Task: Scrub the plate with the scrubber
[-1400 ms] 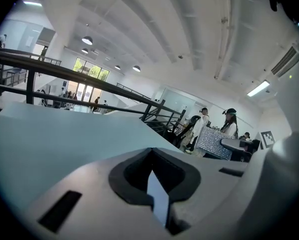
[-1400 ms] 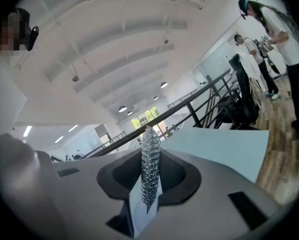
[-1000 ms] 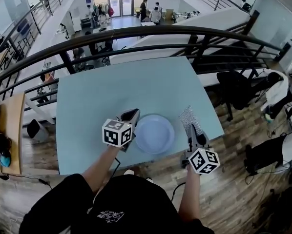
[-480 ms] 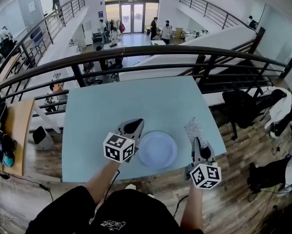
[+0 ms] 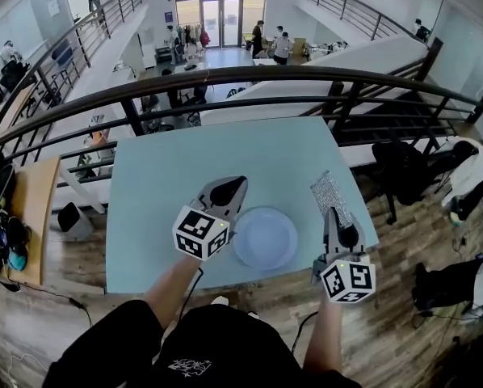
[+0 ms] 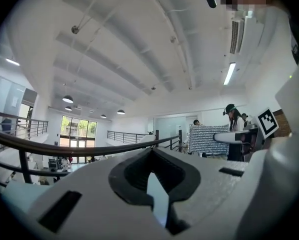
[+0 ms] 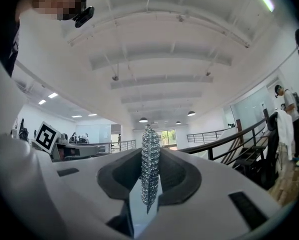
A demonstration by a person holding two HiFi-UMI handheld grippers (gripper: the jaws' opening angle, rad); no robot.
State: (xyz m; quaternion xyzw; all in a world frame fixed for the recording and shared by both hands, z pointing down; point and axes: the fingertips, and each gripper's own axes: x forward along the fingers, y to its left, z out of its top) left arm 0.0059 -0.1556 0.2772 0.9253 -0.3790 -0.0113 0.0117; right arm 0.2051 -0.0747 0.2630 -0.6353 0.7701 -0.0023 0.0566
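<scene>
A pale blue plate [image 5: 265, 238] lies on the light blue table [image 5: 169, 176] near its front edge. My left gripper [image 5: 228, 188] hovers just left of the plate's rim, its jaws shut with nothing between them, also in the left gripper view [image 6: 157, 196]. To the right of the plate, my right gripper [image 5: 336, 221] is shut on a silver mesh scrubber [image 5: 330, 192]. That scrubber [image 7: 150, 166] stands edge-on between the jaws in the right gripper view. It also shows flat-on as the scrubber [image 6: 208, 139] at the right of the left gripper view.
A dark curved railing [image 5: 225, 83] runs behind the table's far edge, with a lower floor beyond. A wooden shelf [image 5: 27, 217] stands to the left. Chairs with clothes [image 5: 435, 168] stand at the right. Bare tabletop stretches beyond the plate.
The head view has shifted a little. Both grippers stay beside the plate, and the right one with the scrubber has drifted slightly to the right.
</scene>
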